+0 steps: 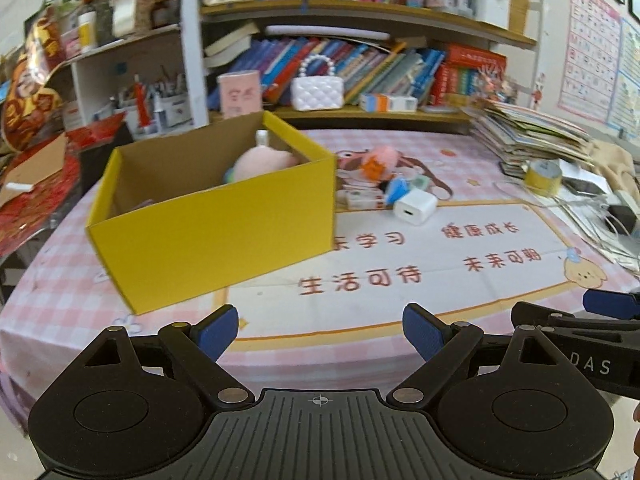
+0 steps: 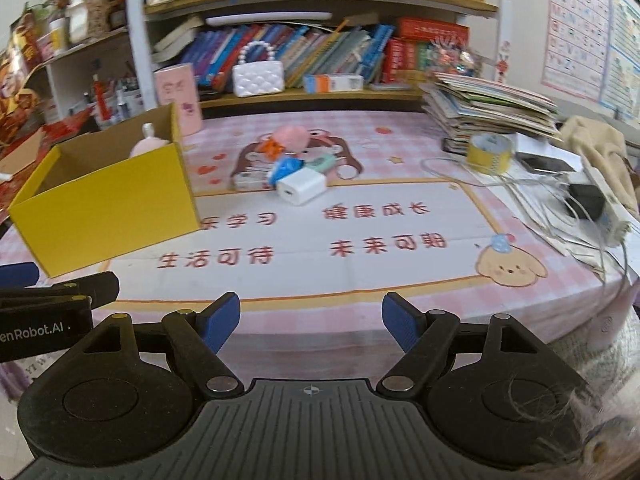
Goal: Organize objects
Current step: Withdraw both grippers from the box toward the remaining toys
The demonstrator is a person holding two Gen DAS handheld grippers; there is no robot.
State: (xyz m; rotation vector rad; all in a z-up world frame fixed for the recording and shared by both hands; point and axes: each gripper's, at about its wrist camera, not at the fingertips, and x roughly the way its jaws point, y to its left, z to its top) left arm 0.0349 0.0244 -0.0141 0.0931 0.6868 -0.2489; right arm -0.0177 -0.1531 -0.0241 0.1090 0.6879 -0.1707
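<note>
An open yellow cardboard box [image 1: 212, 232] [image 2: 108, 208] stands on the pink checked tablecloth, with a pink plush toy [image 1: 260, 162] inside. To its right lies a small heap: a white charger cube [image 1: 414, 208] [image 2: 300, 188], a blue item [image 2: 286, 168], a mint item [image 2: 320, 162] and a pink-and-orange plush ball [image 1: 380, 160] [image 2: 288, 138]. My left gripper [image 1: 320, 330] hovers over the table's near edge, open, with nothing between its blue pads. My right gripper [image 2: 312, 320] is beside it to the right, also open with nothing between its pads, well short of the heap.
A slanting stack of books [image 2: 488, 112] and a yellow tape roll [image 2: 490, 152] sit at the back right. Cables and a black adapter [image 2: 586, 200] trail along the right edge. A pink cylinder [image 2: 180, 96] and loaded bookshelves stand behind the table.
</note>
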